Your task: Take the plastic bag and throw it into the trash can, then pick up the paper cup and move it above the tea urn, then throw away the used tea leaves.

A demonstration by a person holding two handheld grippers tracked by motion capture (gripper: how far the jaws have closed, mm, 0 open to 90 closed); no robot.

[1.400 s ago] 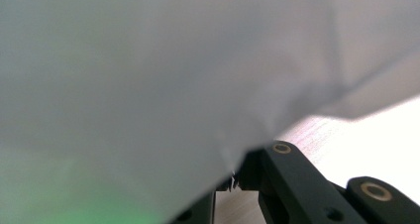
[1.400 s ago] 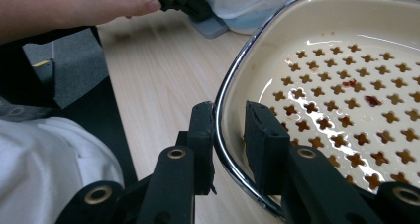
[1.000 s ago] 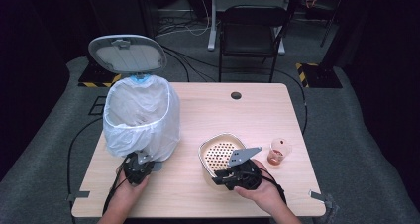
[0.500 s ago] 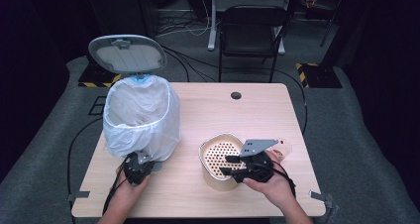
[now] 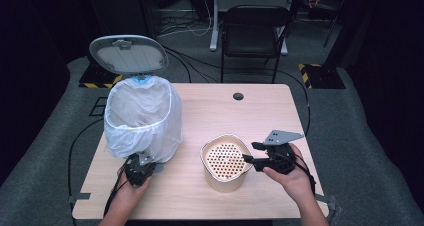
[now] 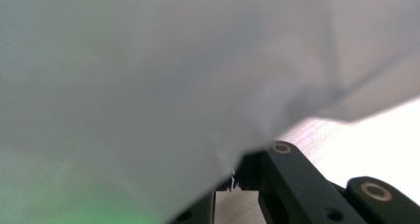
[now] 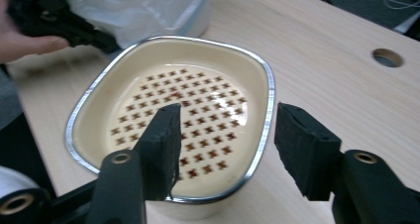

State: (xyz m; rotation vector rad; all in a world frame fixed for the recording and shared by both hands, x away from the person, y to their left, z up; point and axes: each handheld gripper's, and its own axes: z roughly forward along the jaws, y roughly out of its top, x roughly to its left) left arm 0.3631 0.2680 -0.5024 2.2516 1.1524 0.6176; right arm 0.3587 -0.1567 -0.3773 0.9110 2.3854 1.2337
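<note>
A: Bin (image 5: 142, 118) as landmark, white liner bag over it, lid (image 5: 128, 54) flipped up behind. Left gripper (image 5: 138, 165) sits at the bin's near base, jaws clamped shut on a fold of the liner (image 6: 198, 85). In the left gripper view the plastic drapes right over the jaws.

B: Why hold it there?

A: My guess is it pins the bag and steadies the bin so nothing slides when something gets tipped in. Lid is up, mouth is open and ready.

B: Right side?

A: Perforated basket (image 5: 226, 162), cream with a metal rim, stands on the table (image 5: 240, 116) to the right of the bin, apart from it. Right gripper (image 5: 252, 153) is at the basket's far-from-bin side. Its jaws have just been opening, now about half spread. In the right gripper view one pad is inside the basket's wall, the other outside, rim (image 7: 267, 110) between them but neither pad pressing on it. So nothing is held.

B: Straddling for a pinch?

A: Looks like it, lined up to grab the wall. Can't rule out that it just let go, though. Basket looks empty, only holes showing on its floor.

B: Anything else?

A: Grommet hole (image 5: 238, 96) in the table beyond the bin's right, chair (image 5: 255, 31) farther back.
</note>
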